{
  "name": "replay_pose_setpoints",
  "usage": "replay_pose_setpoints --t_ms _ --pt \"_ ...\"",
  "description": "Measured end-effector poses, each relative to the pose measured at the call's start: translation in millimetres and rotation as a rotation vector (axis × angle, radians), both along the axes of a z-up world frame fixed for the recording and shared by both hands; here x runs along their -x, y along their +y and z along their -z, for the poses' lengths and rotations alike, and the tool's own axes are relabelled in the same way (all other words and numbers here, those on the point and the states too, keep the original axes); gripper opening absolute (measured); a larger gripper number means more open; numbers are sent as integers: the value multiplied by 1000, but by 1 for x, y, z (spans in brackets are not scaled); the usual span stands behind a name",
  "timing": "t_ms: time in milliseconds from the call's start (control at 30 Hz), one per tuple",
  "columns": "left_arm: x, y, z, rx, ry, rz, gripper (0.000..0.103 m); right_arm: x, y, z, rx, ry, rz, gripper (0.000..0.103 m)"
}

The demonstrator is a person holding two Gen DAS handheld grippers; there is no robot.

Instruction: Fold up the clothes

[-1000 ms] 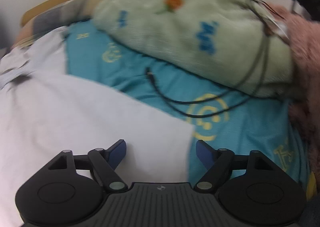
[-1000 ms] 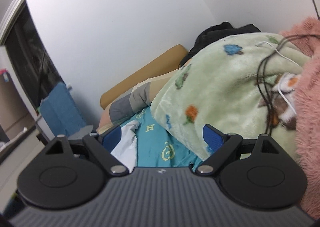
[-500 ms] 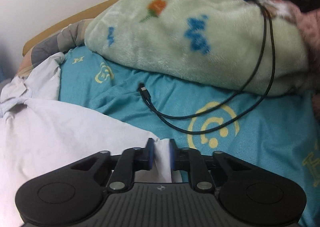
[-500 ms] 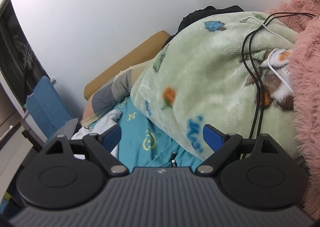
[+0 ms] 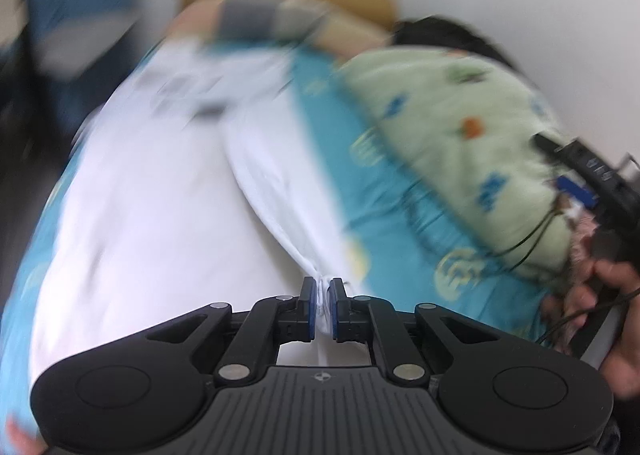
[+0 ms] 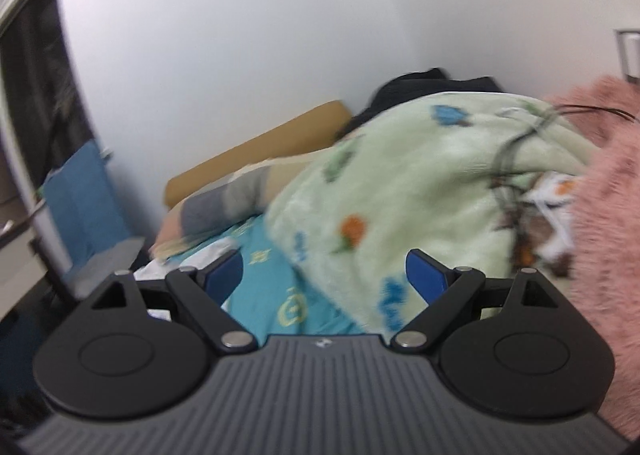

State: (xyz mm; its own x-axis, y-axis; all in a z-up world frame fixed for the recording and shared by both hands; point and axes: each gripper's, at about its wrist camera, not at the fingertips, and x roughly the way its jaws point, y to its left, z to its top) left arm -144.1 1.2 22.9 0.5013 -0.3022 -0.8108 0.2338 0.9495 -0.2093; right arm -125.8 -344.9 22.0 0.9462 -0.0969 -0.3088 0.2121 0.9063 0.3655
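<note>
Left wrist view is blurred: the left gripper (image 5: 322,309) has its blue pads clamped on a bunched edge of the thin white garment (image 5: 168,223), which lies smooth on the teal sheet (image 5: 404,239). Fluffy green blanket (image 6: 420,191) beyond; the right gripper (image 6: 324,279) stands wide apart, holding nothing.

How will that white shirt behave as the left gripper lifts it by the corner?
Probably floppy: the white shirt bunches into a thin pleat at the left gripper, shut on it. It likely drapes and trails, since most of it lies on the teal sheet. It seems light.
</note>
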Motion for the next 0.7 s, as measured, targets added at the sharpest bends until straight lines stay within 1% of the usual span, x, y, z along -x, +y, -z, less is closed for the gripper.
replay_pose_setpoints --t_ms 33,67,133,167,200,233,267,300,333,367,400,433,500,567,600,633,700 --pt "1 12 9 -1 72 -32 6 -1 7 -1 8 7 -23 90" --pt "1 22 17 -4 127 -56 6 -3 13 -2 14 17 -43 90" --pt "0 33 30 -16 183 -78 6 -8 25 -1 33 42 -79 90" --pt "-1 39 37 -22 212 -89 11 -9 31 0 48 52 -93 90" --pt "-1 44 41 -19 234 -100 19 -10 36 1 64 59 -104 90" --pt "-2 47 41 -1 238 -104 24 -10 41 1 81 65 -115 90" --pt "-4 47 38 20 231 -98 33 -10 46 2 91 72 -126 90" --pt "-5 45 35 33 215 -87 44 -11 49 3 94 79 -139 90" --pt "-5 40 30 32 184 -72 49 -12 51 4 92 83 -152 90" --pt "-6 35 26 25 154 -57 59 -12 54 5 89 86 -164 90" --pt "-7 29 21 7 125 -42 68 -13 57 5 92 88 -172 90" --pt "-8 23 16 -6 96 -30 70 -13 60 6 96 89 -179 90" --pt "-10 13 6 -17 33 -17 78 -14 63 8 103 91 -187 90" --pt "-14 3 -6 -31 -54 13 81 -16 65 9 104 93 -190 90" --pt "-16 -3 -12 -39 -102 32 87 -16 66 9 104 94 -191 90" --pt "-18 -8 -18 -46 -151 51 90 -17 67 10 111 97 -190 90" --pt "-23 -13 -28 -51 -228 48 101 -19 70 10 127 104 -192 90"
